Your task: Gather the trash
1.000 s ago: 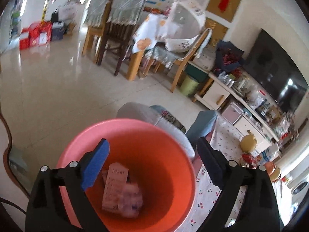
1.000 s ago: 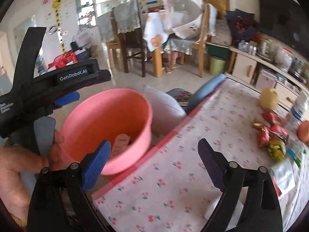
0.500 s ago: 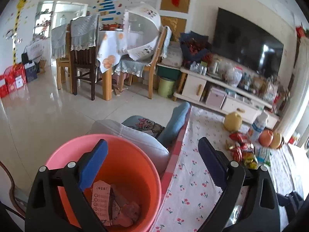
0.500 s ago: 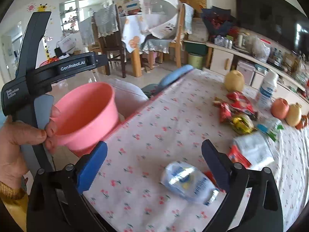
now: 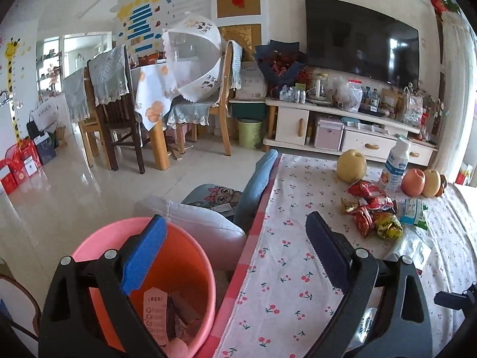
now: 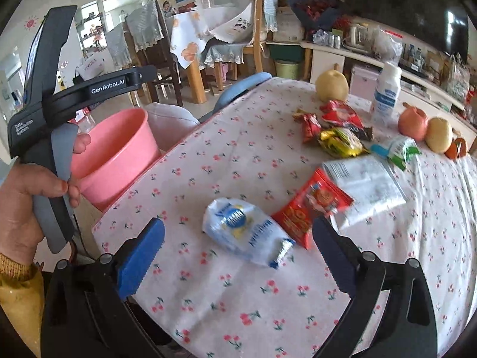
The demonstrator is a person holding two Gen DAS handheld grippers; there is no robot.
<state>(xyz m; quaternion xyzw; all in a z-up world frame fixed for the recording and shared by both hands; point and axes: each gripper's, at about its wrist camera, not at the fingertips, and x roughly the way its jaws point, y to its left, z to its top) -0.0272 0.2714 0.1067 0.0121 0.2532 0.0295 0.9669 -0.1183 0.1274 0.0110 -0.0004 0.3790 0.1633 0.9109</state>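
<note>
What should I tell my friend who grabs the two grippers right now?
Right gripper: open, empty, over the table just short of the clear wrapper.
Left gripper: open, empty, above the pink bin.
Done: a few wrappers lie in the bin.
Left: clear wrapper, red packet, white packet and the candy wrappers farther back. The fruit and bottle look like keepers.
</note>
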